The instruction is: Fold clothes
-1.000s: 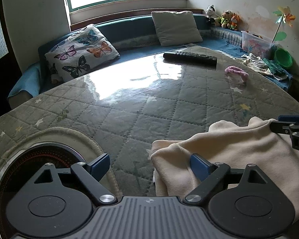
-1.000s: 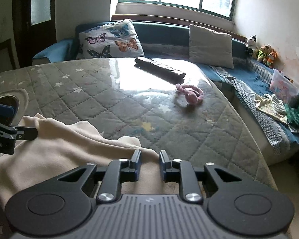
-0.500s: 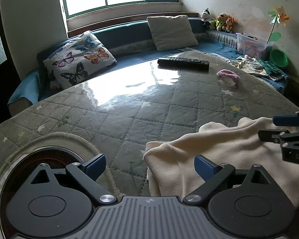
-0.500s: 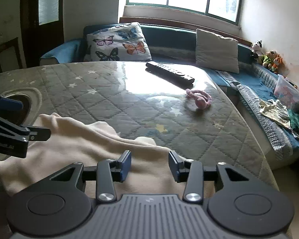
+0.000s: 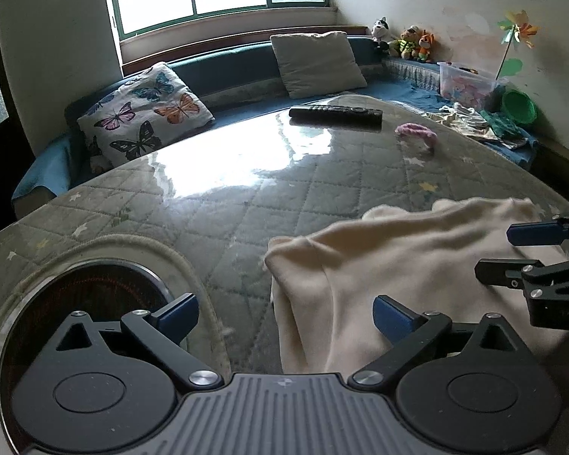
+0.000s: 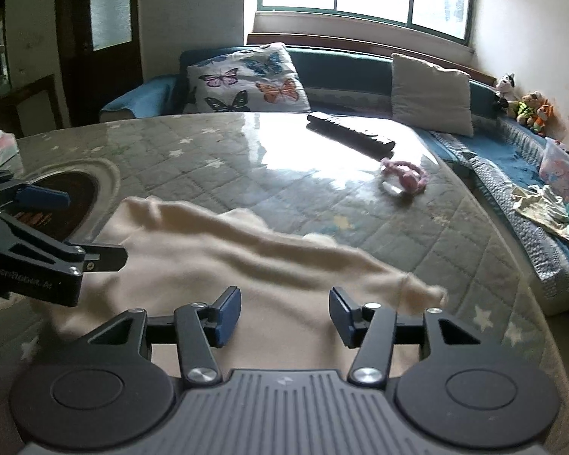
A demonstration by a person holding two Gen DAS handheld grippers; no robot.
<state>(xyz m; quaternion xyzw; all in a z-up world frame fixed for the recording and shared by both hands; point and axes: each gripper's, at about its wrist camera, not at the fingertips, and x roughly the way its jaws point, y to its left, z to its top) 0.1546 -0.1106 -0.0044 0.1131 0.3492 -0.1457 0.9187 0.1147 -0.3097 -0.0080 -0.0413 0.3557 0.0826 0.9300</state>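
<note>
A cream garment [image 5: 406, 265] lies crumpled on the quilted table [image 5: 246, 197], at its near edge; it also shows in the right wrist view [image 6: 246, 265]. My left gripper [image 5: 284, 314] is open and empty, above the garment's left edge. My right gripper [image 6: 284, 314] is open and empty, above the garment's near side. Each gripper shows at the edge of the other's view: the right one [image 5: 527, 250] and the left one [image 6: 53, 227].
A black remote [image 5: 335, 112] and a pink hair tie [image 5: 417, 131] lie at the far side of the table. A round dark burner [image 5: 79, 303] is set into the table at left. A sofa with a butterfly cushion [image 5: 144, 117] stands behind.
My right gripper opened, from nearly shut on the garment to wide open. Both grippers pulled back and rose a little. The garment has spread out flatter.
</note>
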